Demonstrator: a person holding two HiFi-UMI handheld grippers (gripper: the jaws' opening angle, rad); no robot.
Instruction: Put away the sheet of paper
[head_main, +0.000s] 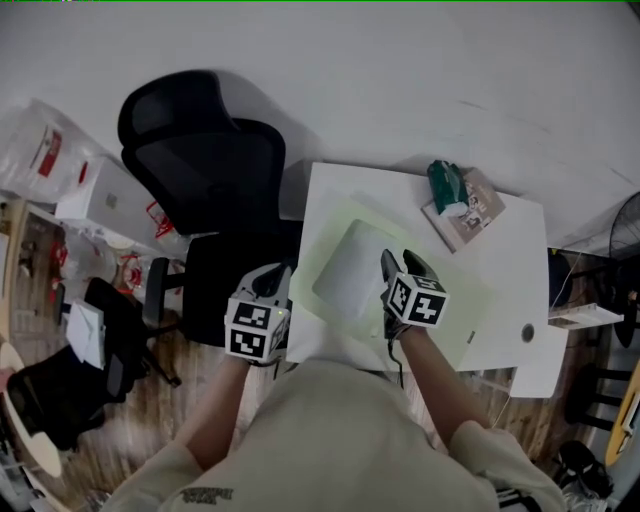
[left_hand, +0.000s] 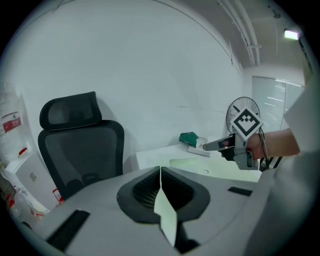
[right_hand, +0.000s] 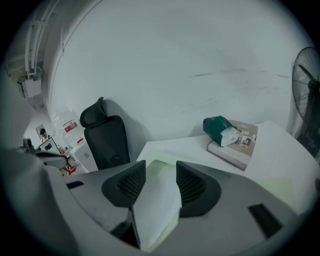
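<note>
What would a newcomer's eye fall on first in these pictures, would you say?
The marker-cubed grippers over the white desk: the left gripper pinches a thin pale green sheet, while a white sheet of paper stands between the right gripper's parted jaws. A black office chair stands left of the desk.

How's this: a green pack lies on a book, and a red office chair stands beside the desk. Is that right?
Not quite: the office chair is black, as the head view shows. The green pack does lie on the book.
</note>
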